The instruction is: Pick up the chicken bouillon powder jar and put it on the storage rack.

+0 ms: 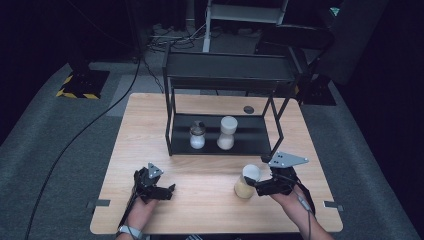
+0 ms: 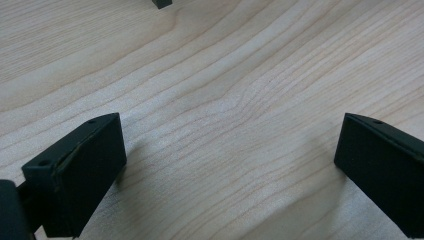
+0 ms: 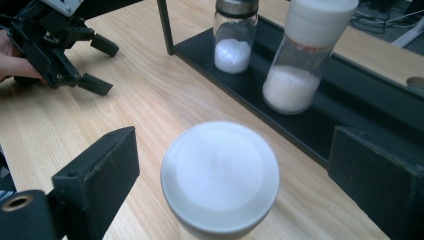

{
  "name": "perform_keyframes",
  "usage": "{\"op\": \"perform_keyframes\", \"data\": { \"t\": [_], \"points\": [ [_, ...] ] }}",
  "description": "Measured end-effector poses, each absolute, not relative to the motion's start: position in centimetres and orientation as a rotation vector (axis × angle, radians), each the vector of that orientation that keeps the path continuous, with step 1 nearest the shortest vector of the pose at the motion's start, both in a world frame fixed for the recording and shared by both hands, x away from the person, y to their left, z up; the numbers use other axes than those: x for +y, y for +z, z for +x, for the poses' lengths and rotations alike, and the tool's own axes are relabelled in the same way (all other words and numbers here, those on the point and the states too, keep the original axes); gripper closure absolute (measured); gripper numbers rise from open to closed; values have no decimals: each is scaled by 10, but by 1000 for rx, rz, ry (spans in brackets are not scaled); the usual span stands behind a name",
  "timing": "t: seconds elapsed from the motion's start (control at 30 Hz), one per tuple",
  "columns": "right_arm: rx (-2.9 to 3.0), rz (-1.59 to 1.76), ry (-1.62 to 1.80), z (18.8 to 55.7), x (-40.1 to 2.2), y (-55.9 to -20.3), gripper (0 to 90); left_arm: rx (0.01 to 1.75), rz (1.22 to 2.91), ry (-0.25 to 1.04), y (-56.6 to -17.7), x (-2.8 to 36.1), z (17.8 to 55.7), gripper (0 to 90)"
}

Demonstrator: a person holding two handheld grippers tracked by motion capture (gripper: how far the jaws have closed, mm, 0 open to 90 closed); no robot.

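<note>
A white-lidded jar point(image 1: 246, 182) of tan powder stands on the wooden table point(image 1: 210, 165) in the lower right of the high view, just in front of the right gripper point(image 1: 261, 187). In the right gripper view the jar's lid point(image 3: 220, 175) sits low in the centre of the frame, between the two black jaws, which are spread wide with a gap showing on each side of the lid; they have hold of nothing. Behind the jar, in the middle of the high view, a black two-tier rack point(image 1: 220, 75) stands on the table, and on its lower shelf a small shaker point(image 1: 197, 135) with white grains stands beside a taller white-capped jar point(image 1: 227, 132), the two near each other but apart. The same pair appears at the top of the right gripper view, the shaker point(image 3: 235, 37) at centre and the taller jar point(image 3: 302, 55) to its right. The left gripper point(image 1: 167, 192) rests at the lower left of the high view, well apart from the tan jar, its jaws wide open over bare wood with nothing between them. A small dark disc point(image 1: 248, 109) lies on the table behind the rack.
</note>
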State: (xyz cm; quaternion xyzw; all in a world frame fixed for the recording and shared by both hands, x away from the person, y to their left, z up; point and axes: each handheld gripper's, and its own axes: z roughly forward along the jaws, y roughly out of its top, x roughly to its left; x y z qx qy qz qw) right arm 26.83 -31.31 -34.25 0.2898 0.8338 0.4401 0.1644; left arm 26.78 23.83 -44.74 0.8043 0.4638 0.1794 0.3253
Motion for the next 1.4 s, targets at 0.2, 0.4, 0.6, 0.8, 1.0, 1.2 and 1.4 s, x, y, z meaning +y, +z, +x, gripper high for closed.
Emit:
{"op": "perform_keyframes", "data": {
  "t": [0.2,0.4,0.6,0.8,1.0,1.2,1.4],
  "points": [
    [2395,844,1238,269,-313,-355,61,1216,2108,471,-447,238,268,3],
    [2420,854,1221,274,-310,-366,67,1215,2107,470,-448,238,268,3],
    [2448,854,1198,279,-306,-374,117,1215,2109,469,-447,238,268,3],
    [2459,835,1174,281,-304,-378,221,1215,2109,471,-447,238,268,3],
    [2472,820,1201,282,-306,-379,329,1216,2110,471,-447,238,267,3],
    [2467,819,1171,280,-301,-374,339,1216,2109,471,-447,238,267,3],
    [2468,816,1189,281,-300,-370,340,1218,2108,472,-447,238,267,3]
  ]
}}
